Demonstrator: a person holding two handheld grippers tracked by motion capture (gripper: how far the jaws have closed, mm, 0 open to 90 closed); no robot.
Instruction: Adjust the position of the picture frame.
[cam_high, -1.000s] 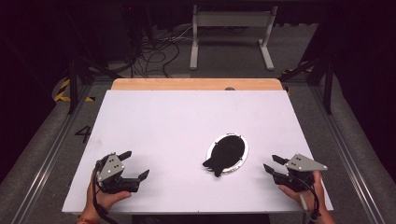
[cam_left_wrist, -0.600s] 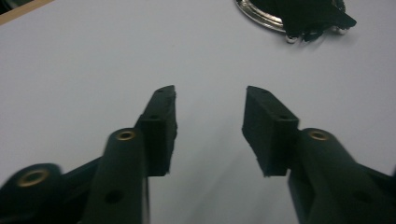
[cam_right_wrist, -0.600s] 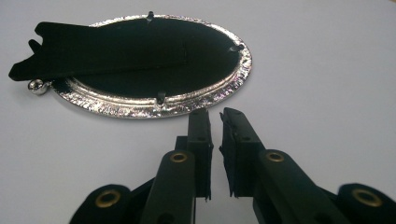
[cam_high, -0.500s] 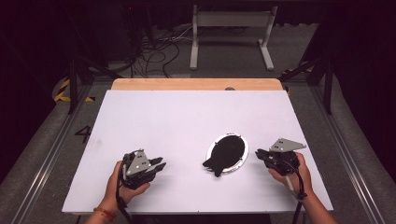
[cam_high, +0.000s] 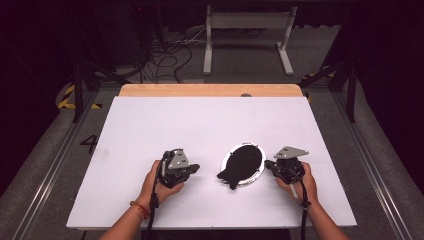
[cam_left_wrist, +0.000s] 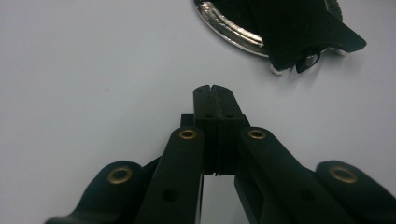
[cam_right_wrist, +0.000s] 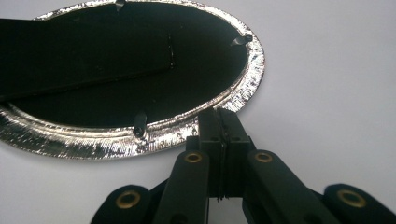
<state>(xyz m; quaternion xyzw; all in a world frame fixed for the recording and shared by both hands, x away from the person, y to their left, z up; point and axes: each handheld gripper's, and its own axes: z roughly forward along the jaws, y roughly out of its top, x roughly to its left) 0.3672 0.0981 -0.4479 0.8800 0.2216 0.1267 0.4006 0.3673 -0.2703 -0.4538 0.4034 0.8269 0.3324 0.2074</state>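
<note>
Now that both hands moved inward, left gripper (cam_high: 194, 168) & right gripper (cam_high: 270, 163) jaws just closed, pressed together, nothing between. Oval silver-rimmed frame w/ black backing (cam_high: 243, 164) lies flat btwn them on white table (cam_high: 150, 125); right tips at its rim. Prob lining up to push/hold frame.

One white table (cam_high: 150, 130) is counted. One oval silver frame (cam_high: 257, 172) is seen at about 5 o'clock on it, with one black backing panel (cam_high: 242, 162) laid over it. Two grippers are counted: the left gripper (cam_high: 192, 169) at 7 o'clock and the right gripper (cam_high: 270, 164) at 4 o'clock. Two hands are seen.
</note>
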